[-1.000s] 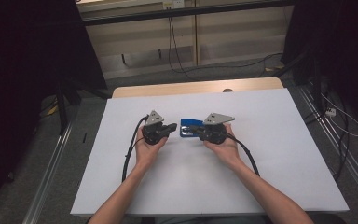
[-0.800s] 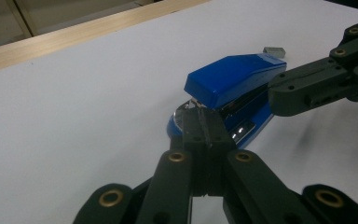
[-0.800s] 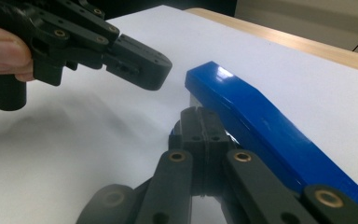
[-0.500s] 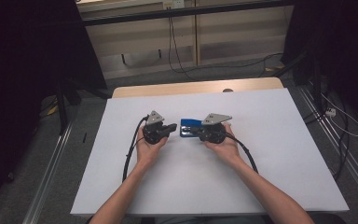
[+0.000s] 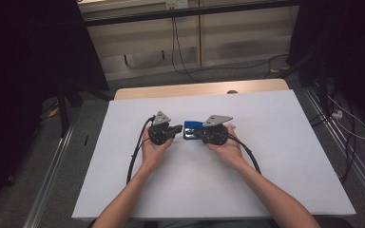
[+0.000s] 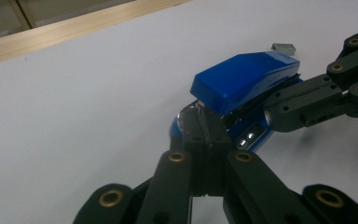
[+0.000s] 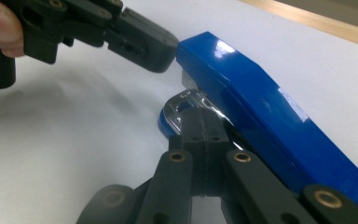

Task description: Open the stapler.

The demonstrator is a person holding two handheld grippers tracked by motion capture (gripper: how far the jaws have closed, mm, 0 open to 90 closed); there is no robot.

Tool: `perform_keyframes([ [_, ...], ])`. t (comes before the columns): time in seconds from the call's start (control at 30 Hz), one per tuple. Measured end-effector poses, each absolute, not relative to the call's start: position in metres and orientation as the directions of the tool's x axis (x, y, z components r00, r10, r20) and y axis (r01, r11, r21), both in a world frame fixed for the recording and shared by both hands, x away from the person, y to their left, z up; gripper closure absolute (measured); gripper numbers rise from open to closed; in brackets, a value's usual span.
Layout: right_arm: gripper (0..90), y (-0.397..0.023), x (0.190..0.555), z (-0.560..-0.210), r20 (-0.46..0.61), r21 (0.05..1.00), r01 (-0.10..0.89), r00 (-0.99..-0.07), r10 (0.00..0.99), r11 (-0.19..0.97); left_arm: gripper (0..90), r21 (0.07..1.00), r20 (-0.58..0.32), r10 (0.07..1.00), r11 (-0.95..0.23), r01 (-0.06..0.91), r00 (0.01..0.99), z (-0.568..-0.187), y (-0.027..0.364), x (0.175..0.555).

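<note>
A blue stapler (image 5: 192, 125) lies mid-table on the white sheet, its blue top (image 6: 242, 79) tilted up off the base. My left gripper (image 5: 177, 129) is shut, and its joined tips (image 6: 205, 125) rest against the stapler's front end. My right gripper (image 5: 197, 136) is shut too; its tips (image 7: 200, 116) sit at the shiny metal plate (image 7: 179, 108) of the base, beneath the raised top (image 7: 261, 107). The left gripper (image 7: 161, 49) meets the top's end in the right gripper view. Nothing is pinched between either pair of jaws.
A small grey metal piece (image 6: 283, 46) lies on the sheet just beyond the stapler. The white sheet (image 5: 275, 180) covers a wooden table whose far edge (image 5: 195, 89) shows. Cables trail from both grippers. Dark frames and floor cables surround the table.
</note>
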State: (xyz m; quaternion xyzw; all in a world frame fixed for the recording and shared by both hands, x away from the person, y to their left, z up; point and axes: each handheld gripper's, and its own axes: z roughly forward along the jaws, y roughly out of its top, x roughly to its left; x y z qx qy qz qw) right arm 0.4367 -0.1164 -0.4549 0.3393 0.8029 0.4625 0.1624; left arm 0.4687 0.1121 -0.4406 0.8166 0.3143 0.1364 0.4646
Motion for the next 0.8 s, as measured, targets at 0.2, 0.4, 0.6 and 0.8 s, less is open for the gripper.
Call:
perform_keyframes([
  [0.2,90.0,-0.117,0.439,-0.455,0.059,0.847,0.408,-0.708,0.704,0.339,90.0,0.839,-0.07,0.651,-0.371,0.397,0.756,-0.441,0.115,0.473],
  [0.4,90.0,-0.116,0.44,-0.455,0.056,0.839,0.422,-0.695,0.717,0.343,90.0,0.833,-0.064,0.646,-0.385,0.397,0.761,-0.442,0.111,0.473],
  [0.6,90.0,-0.117,0.442,-0.456,0.059,0.823,0.442,-0.691,0.721,0.356,90.0,0.834,-0.038,0.653,-0.397,0.384,0.756,-0.443,0.103,0.473],
  [0.8,90.0,-0.116,0.443,-0.457,0.056,0.807,0.459,-0.686,0.726,0.371,90.0,0.826,-0.038,0.646,-0.408,0.388,0.762,-0.446,0.1,0.472],
])
